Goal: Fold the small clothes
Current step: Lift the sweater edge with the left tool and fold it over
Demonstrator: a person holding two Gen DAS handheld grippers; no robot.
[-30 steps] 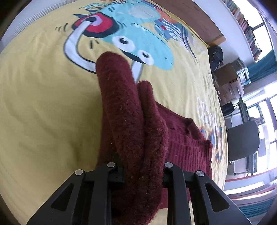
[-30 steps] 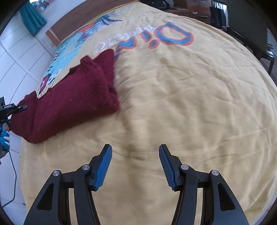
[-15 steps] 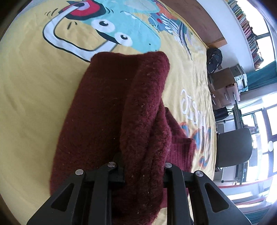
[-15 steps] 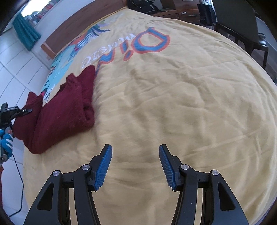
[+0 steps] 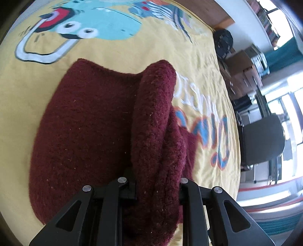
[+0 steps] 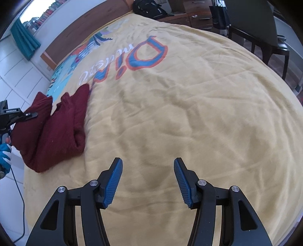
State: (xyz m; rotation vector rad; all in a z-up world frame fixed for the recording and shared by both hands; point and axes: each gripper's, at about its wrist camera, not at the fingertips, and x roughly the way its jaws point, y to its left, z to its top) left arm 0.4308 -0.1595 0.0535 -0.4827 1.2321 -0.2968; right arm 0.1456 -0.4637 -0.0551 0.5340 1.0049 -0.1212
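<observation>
A dark red knitted sweater (image 5: 90,132) lies on the yellow printed bedspread (image 5: 28,79). My left gripper (image 5: 157,181) is shut on a thick fold of the sweater and holds that edge lifted over the rest of the garment. In the right wrist view the sweater (image 6: 55,128) lies at the left edge of the bed, with the left gripper (image 6: 22,115) on its near end. My right gripper (image 6: 147,179) is open and empty, hovering over bare bedspread (image 6: 189,113) well to the right of the sweater.
The bedspread carries a blue cartoon print (image 5: 98,26) and large lettering (image 6: 136,58). A dark chair (image 6: 261,28) and wooden drawers (image 6: 189,17) stand beyond the bed. A black bag (image 6: 147,9) sits at the far corner. White tiled floor (image 6: 13,79) lies left.
My left gripper has carried the held sweater edge over the garment, doubling it into a shorter, thicker shape. My right gripper has stayed open and drawn back to the right, away from the sweater.
</observation>
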